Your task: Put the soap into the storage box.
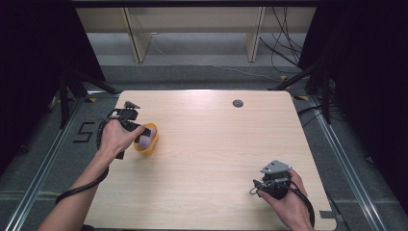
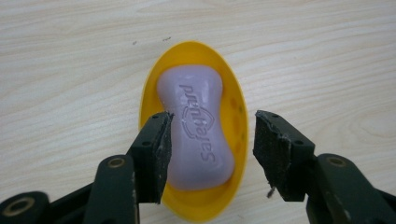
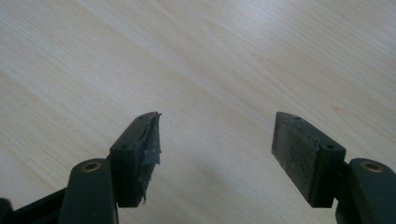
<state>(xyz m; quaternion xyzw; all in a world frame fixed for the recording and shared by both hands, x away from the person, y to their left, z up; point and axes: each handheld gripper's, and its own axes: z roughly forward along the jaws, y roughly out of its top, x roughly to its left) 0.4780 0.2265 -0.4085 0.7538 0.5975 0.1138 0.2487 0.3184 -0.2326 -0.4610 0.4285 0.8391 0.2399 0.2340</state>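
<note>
Your left gripper (image 2: 212,135) hangs over a yellow oval dish (image 2: 236,116) that sits on the wooden table (image 1: 216,144), near its left edge in the high view. A pale purple bar of soap (image 2: 194,126) lies lengthwise inside the dish, its embossed face turned up. In the left gripper view your two jaws stand apart: the left pad sits in front of the soap's edge and the dish rim, and the right pad is clear of the dish, over bare wood, so nothing is pinched between them. In the high view your left hand (image 1: 115,137) wraps the gripper body just beside the dish (image 1: 146,138), with the soap (image 1: 146,139) showing as a light patch in it. Your right gripper (image 3: 215,140) rests well apart from all this, near the table's lower right corner, held in your right hand (image 1: 288,197). Its jaws are spread wide with only wood grain between them, and the left pad looks frayed at its edge.
</note>
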